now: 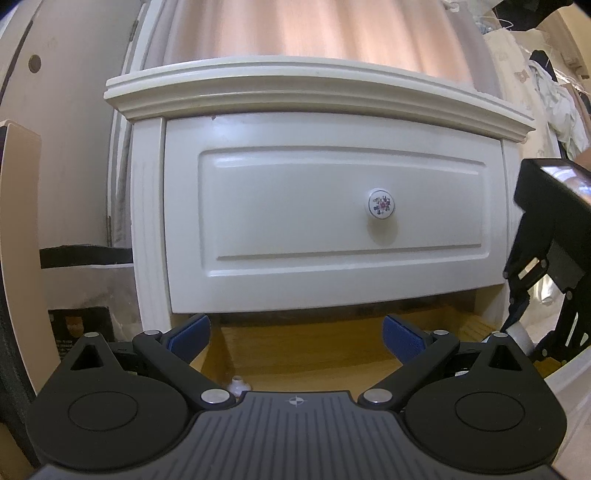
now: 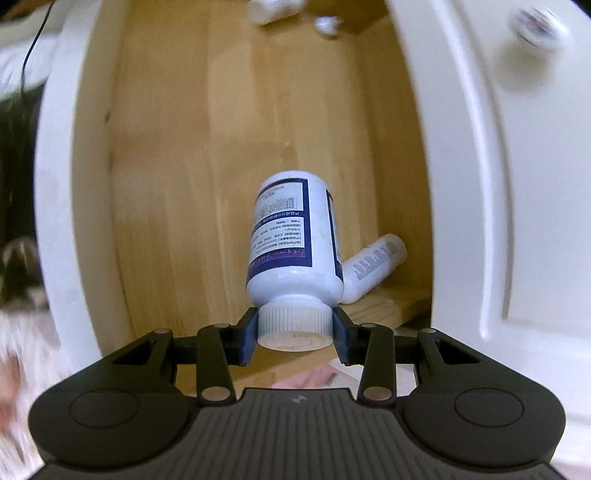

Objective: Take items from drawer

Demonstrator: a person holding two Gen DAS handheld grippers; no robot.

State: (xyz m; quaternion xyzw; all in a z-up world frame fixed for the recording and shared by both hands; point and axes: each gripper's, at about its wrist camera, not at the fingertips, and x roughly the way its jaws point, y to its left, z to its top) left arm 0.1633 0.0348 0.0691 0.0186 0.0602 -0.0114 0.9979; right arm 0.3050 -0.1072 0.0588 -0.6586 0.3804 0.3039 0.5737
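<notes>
My right gripper (image 2: 295, 334) is shut on the ribbed cap of a white pill bottle (image 2: 295, 236) with a blue-edged label, inside the open wooden drawer (image 2: 177, 155). A smaller white bottle (image 2: 373, 266) lies behind it against the drawer's right wall. My left gripper (image 1: 297, 334) is open and empty, in front of the white nightstand, below its closed upper drawer front (image 1: 332, 218) with a floral knob (image 1: 381, 204). The right gripper body (image 1: 546, 236) shows at the right edge of the left wrist view, reaching down into the open lower drawer (image 1: 314, 350).
Small white items (image 2: 291, 13) lie at the drawer's far end. A floral knob (image 2: 537, 27) sits on a white panel to the right. A small white knob-like thing (image 1: 238, 386) lies in the drawer. Cloth (image 1: 546, 92) is piled at the far right.
</notes>
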